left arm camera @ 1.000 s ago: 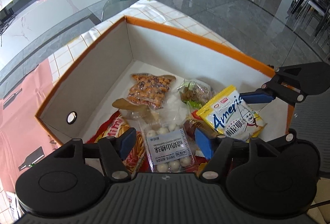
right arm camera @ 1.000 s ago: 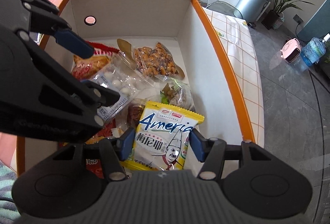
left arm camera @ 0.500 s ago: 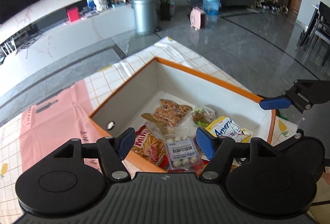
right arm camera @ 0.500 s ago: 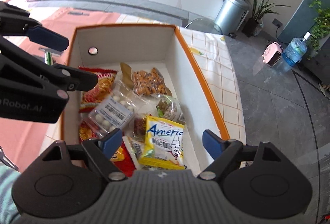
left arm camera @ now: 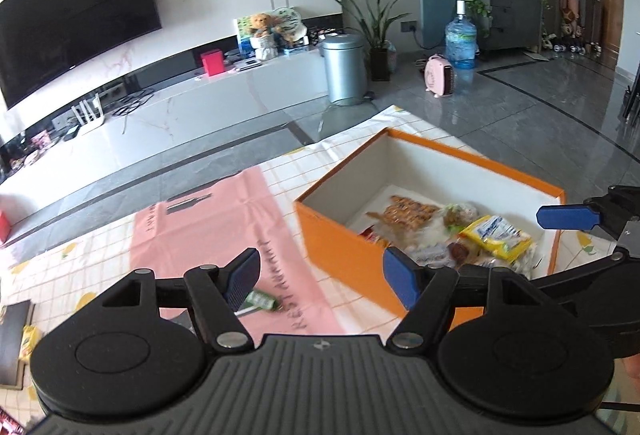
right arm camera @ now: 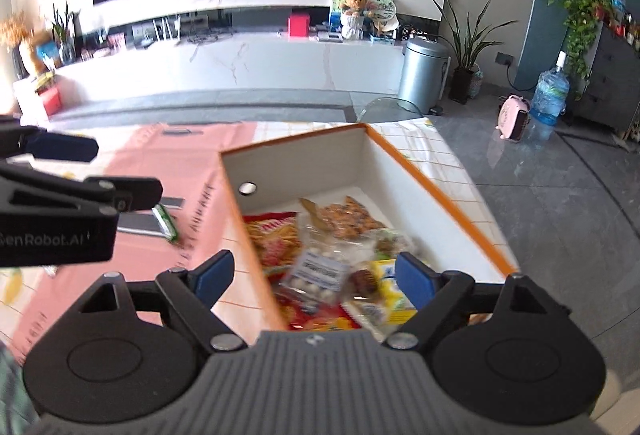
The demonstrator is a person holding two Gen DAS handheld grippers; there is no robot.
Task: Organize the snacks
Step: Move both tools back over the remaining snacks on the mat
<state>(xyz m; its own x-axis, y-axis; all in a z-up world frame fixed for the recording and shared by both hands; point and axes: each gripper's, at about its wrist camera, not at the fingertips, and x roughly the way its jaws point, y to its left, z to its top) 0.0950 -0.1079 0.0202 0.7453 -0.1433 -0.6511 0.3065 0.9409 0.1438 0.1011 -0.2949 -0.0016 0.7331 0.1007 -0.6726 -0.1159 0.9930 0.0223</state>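
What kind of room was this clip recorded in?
Most likely a home living room: a large wall-mounted TV over a long low media console, potted plants, and a water jug on the tiled floor.

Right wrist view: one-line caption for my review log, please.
Open, empty right gripper above the snack-filled orange box; green packet lies outside on the pink sheet.

Left gripper point(left arm camera: 320, 275) opening, right gripper point(right arm camera: 314, 275) wide, empty
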